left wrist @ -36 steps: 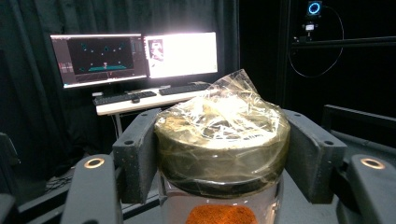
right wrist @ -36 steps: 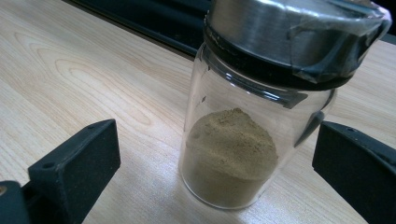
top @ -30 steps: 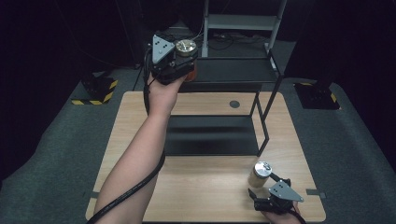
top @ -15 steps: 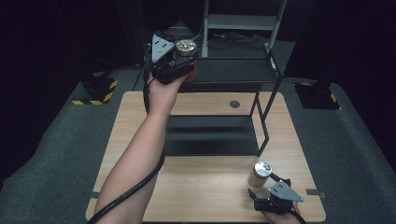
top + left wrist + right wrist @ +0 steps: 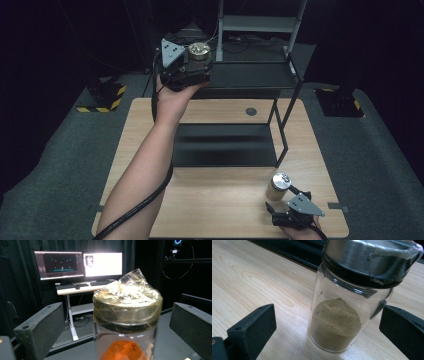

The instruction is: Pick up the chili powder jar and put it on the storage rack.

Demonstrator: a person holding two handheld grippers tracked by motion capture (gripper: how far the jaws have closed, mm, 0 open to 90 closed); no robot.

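At the near right, the right gripper (image 5: pixel 289 196) stands spread around a jar of tan powder (image 5: pixel 278 187) on the table (image 5: pixel 220 200), not yet gripped; far left, the left gripper (image 5: pixel 196 64) has just been opening, spread around the orange-powder jar (image 5: pixel 199 52) on the rack's top shelf (image 5: pixel 250 75)

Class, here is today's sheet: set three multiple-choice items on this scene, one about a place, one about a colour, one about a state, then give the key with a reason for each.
1. Where does the jar of tan powder stand?
A. on the wooden table
B. on the black rack's top shelf
C. on the floor

2. What colour is the powder in the jar with the taped lid?
A. white
B. orange
C. green

3. How do the left gripper's jaws stand?
A. pressed on the jar
B. open, pads clear of the glass
C. shut with nothing between them

Key: A, wood grain shows under it; B, orange shows through the glass; B, a gap shows on both sides of the jar.
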